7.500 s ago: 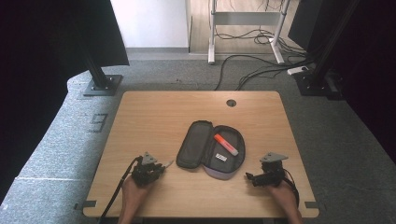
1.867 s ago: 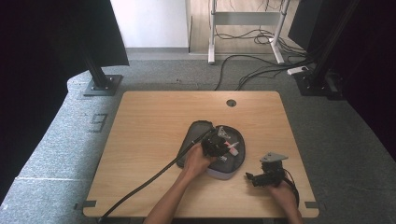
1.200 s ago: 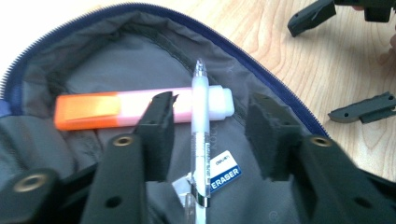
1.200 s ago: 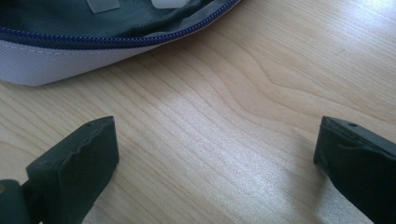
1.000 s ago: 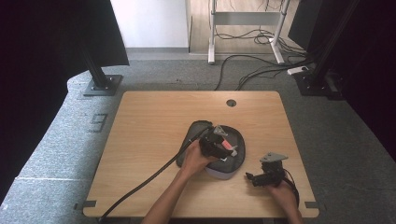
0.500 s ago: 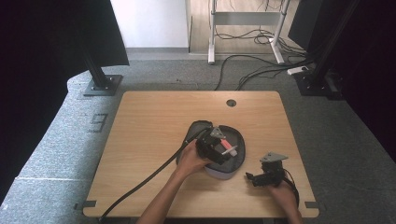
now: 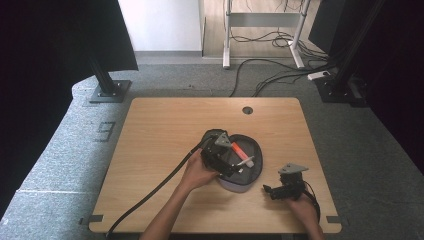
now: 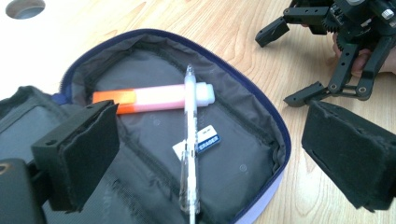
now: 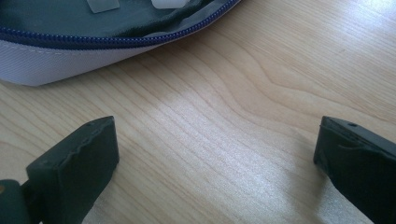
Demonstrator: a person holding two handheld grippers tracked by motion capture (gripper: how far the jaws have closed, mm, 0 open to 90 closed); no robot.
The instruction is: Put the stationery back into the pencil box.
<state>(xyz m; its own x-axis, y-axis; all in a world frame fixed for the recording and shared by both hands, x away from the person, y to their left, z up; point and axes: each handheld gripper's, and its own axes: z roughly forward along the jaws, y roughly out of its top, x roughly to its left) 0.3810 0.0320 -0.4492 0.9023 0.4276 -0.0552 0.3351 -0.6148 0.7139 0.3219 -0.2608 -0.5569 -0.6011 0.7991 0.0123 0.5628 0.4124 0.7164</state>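
left gripper [image 8: 205,154]: over the open pencil case [image 8: 261,140]; jaws spread wide, they have just been opening; nothing pinched, pads clear of the contents
pen [image 8: 188,140]: clear-barrelled; lies loose in the case between the spread jaws of the left gripper; long axis runs up and down in the left gripper view, roughly along the gripper's line of sight, tip end nearer the camera; it crosses over the highlighter
highlighter [image 8: 152,99]: orange and pink with a white cap; lies crosswise under the pen, farther into the case
eraser [image 8: 205,139]: small, blue label; beside the pen's middle, partly under it
right gripper [image 7: 284,189]: resting on the table [image 7: 160,130] near the case's right edge; jaws spread, empty; bare wood between them in the right gripper view [image 9: 215,158]
nearer hand: left, directly over the case; right is just beside the case, not over it
judgement: pen looks placed; next move likely lifts the left gripper clear, or shuts the case; the zipper rim [image 9: 140,37] lies just ahead of the right gripper
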